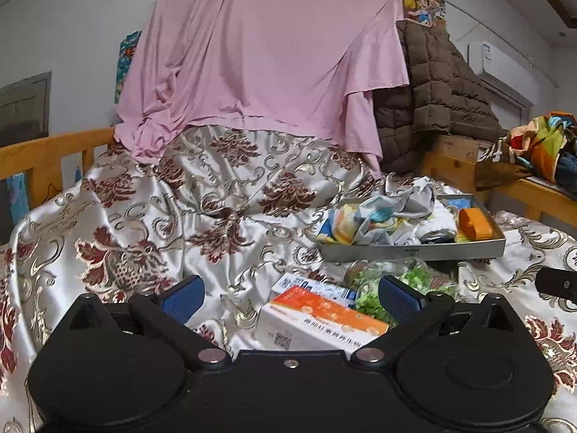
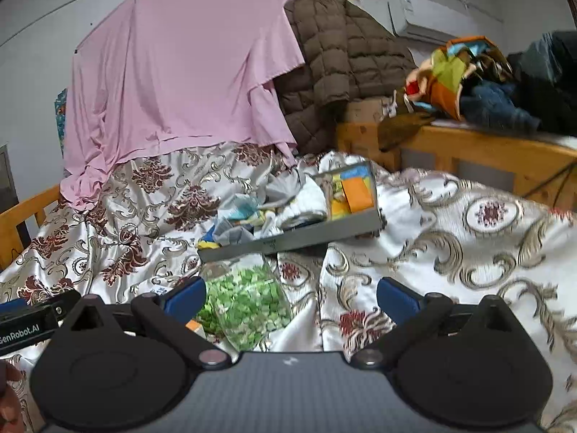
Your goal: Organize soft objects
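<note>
Right wrist — bag (image 2: 245,303) beside open claw (image 2: 291,297)

Black hand-held gripper (image 1: 290,297) — blue ribbed pads (image 1: 182,299), silver pivot screws, round housings.

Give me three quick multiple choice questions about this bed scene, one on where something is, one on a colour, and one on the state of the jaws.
1. Where does the grey tray sit?
A. on the patterned bedspread
B. on the wooden rail
C. on the air conditioner

2. What colour is the large cloth hanging behind the bed?
A. blue
B. pink
C. green

3. How do the jaws of the left gripper and right gripper stand?
A. both open and empty
B. both shut on cloth
C. one shut on the tray

Answers: 1 A, the tray rests on the floral bedspread. 2 B, the hanging cloth is pink in both views. 3 A, each view shows a wide gap between the blue pads with nothing gripped.
</note>
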Demonstrator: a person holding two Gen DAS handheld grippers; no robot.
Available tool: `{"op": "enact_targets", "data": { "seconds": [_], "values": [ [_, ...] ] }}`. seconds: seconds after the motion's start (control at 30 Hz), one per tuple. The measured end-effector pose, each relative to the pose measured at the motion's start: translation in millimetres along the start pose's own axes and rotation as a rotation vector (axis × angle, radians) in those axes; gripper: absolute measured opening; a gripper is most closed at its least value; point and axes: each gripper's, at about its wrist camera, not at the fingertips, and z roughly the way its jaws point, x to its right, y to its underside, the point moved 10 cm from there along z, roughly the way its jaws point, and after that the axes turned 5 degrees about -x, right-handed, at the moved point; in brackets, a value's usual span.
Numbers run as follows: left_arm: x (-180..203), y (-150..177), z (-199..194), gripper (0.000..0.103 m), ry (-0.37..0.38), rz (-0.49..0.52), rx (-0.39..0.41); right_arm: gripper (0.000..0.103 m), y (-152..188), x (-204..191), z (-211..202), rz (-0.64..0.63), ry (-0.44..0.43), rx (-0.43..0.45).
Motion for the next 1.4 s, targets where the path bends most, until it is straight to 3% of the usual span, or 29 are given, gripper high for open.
{"op": "enact_targets", "data": {
  "seconds": [0.6, 1.4],
  "values": [
    [-5, 31, 12, 0.102, -0.019, 0.017, -0.061, 0.103, 44, -10, 23, -0.025, -0.005, -0.093],
    [-2, 49, 9, 0.102, -0.034, 0.051, -0.066, 0.103, 57, -23, 29, -0.131, 0.006, -0.072]
  ]
}}
